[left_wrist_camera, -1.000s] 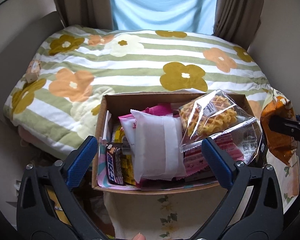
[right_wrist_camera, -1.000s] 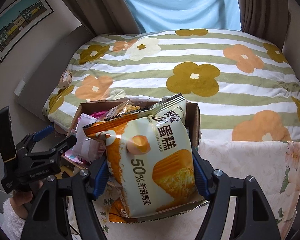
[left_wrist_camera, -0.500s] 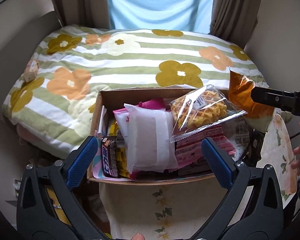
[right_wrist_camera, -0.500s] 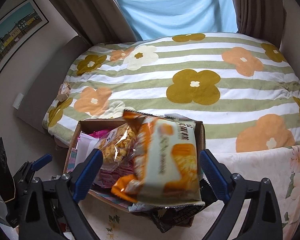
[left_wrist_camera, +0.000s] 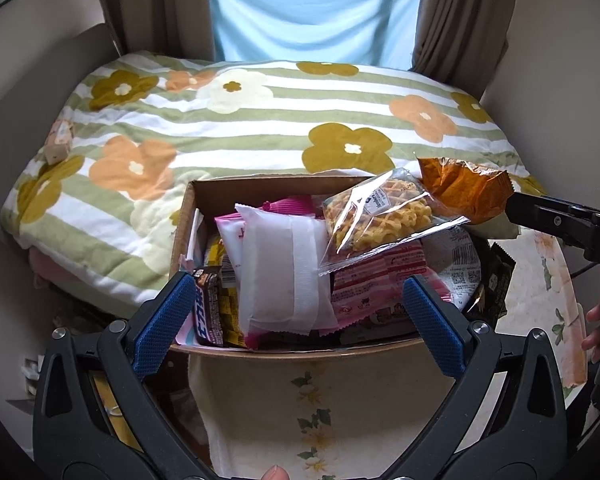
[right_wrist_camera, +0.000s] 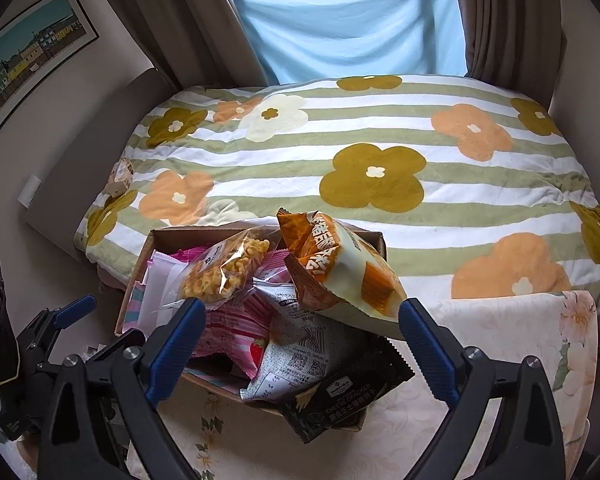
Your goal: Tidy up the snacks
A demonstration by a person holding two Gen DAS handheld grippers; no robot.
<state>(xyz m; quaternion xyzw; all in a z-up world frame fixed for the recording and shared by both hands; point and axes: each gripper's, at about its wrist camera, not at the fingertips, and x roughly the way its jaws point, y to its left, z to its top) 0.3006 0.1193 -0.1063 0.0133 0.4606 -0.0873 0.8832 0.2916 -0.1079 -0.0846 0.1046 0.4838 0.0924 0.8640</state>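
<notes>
Snack box filled

Orange cake bag (right_wrist_camera: pixel 340 276) lies at the cardboard box's (right_wrist_camera: pixel 140 264) far right corner (over other packets); right gripper (right_wrist_camera: pixel 300 344) and left gripper (left_wrist_camera: pixel 296 320) both gape, holding nothing.

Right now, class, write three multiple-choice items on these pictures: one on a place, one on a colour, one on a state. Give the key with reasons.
1. Where does the orange cake bag lie?
A. on the bed
B. on top of the snacks in the box
C. on the floor

2. What colour are the gripper pads?
A. red
B. blue
C. green

3. How is the right gripper?
A. open, holding nothing
B. shut on the cake bag
C. shut on the waffle pack

Key: B, it rests on the pile by the box's far corner; B, both views show blue pads; A, the jaws stand wide apart with nothing clamped between them.
</notes>
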